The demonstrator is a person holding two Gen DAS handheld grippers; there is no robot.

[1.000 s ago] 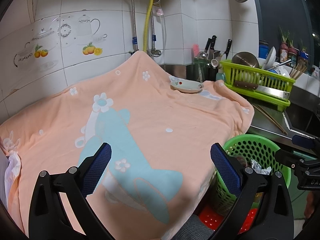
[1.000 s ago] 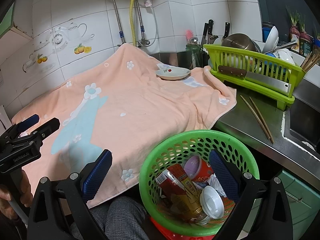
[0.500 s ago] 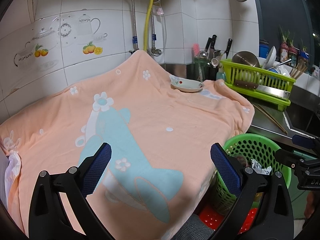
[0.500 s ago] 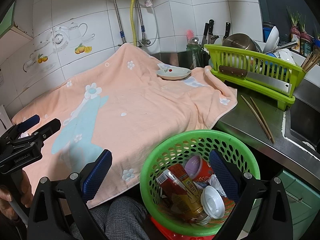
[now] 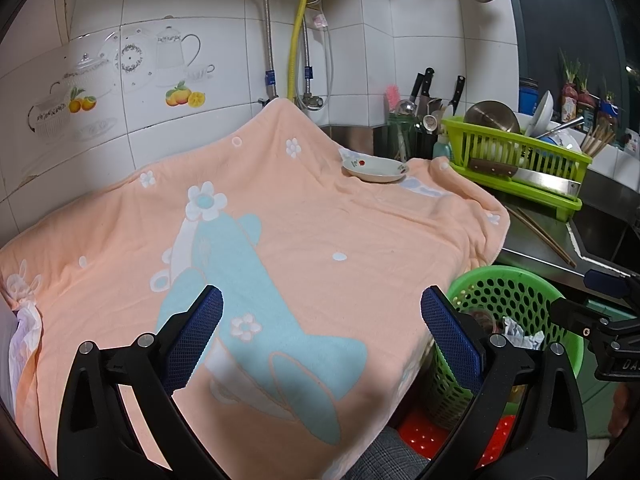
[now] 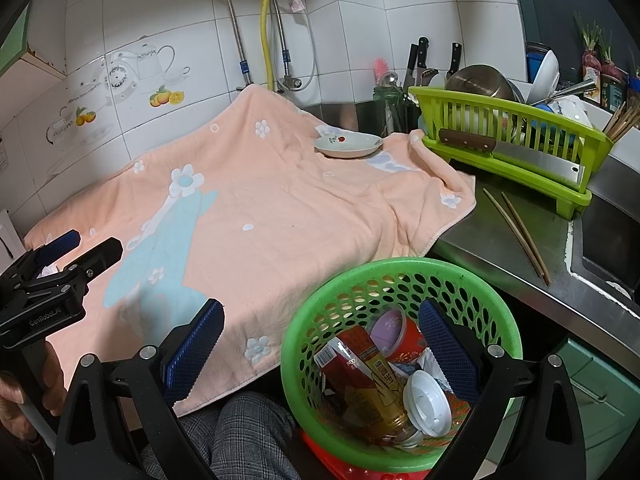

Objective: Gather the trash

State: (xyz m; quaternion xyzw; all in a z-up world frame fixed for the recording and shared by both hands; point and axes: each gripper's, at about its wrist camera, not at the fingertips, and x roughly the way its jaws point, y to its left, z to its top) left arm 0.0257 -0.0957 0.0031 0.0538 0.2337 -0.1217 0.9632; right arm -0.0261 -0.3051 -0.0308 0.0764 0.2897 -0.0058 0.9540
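A green mesh basket stands low beside the counter and holds trash: a flattened red and gold can, a red cup, a white lid and crumpled paper. The basket also shows in the left wrist view. My right gripper is open and empty, held over the basket's near rim. My left gripper is open and empty, above the front of the peach towel. The left gripper also shows in the right wrist view.
The peach towel covers the counter. A small white dish sits at the towel's far end. A green dish rack with a cleaver, chopsticks, a knife block and a sink are to the right. A white cloth lies at the left edge.
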